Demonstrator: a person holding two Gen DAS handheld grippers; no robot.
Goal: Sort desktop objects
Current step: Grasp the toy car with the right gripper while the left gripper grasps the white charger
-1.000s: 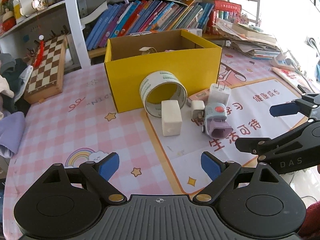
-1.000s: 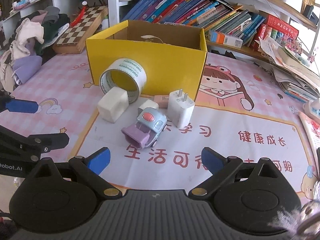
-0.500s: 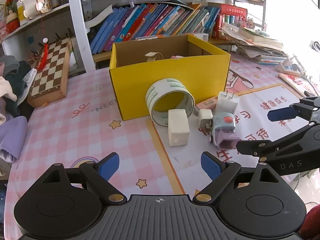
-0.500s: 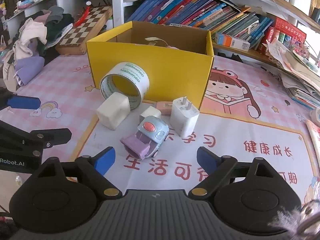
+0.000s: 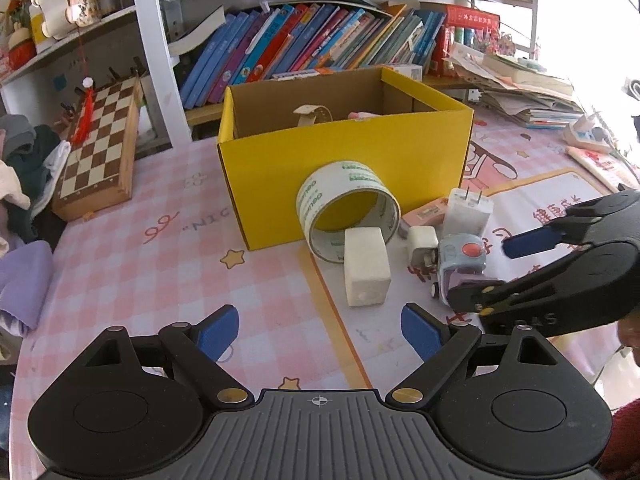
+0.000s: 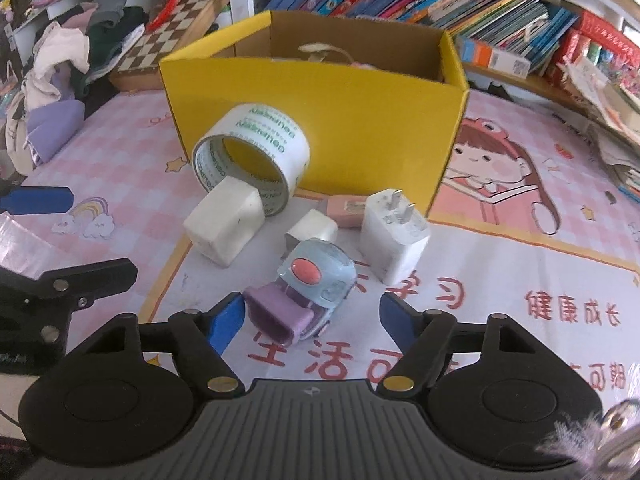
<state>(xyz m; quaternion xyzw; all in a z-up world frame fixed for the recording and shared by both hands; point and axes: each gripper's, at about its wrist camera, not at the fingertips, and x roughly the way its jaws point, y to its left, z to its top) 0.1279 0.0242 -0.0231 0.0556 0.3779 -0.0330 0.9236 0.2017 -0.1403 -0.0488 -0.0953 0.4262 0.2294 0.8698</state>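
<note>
A blue and purple toy car (image 6: 308, 296) lies on the printed mat, and my right gripper (image 6: 312, 322) reaches around it with its jaws closing. The left pad is close beside the car's purple end, while the right pad (image 6: 398, 322) stands clear of it. Behind the car are a pronged white charger (image 6: 394, 240), a small white plug (image 6: 312, 232), a pink block (image 6: 346, 210), a white cube adapter (image 6: 224, 224) and a tape roll (image 6: 256, 148) leaning on the yellow box (image 6: 312, 120). My left gripper (image 5: 320, 330) hovers open and empty in front of the cube adapter (image 5: 366, 272).
The yellow box (image 5: 344, 172) is open-topped with some items inside. A chessboard (image 5: 100, 152) and a pile of clothes (image 5: 20, 184) lie at the left. Bookshelves stand behind, and stacked papers (image 5: 528, 96) sit at the right. The pink checked cloth (image 5: 140, 280) covers the table.
My right gripper has moved forward and down over the toy car and its jaws have narrowed around it. The left gripper has hardly moved.
</note>
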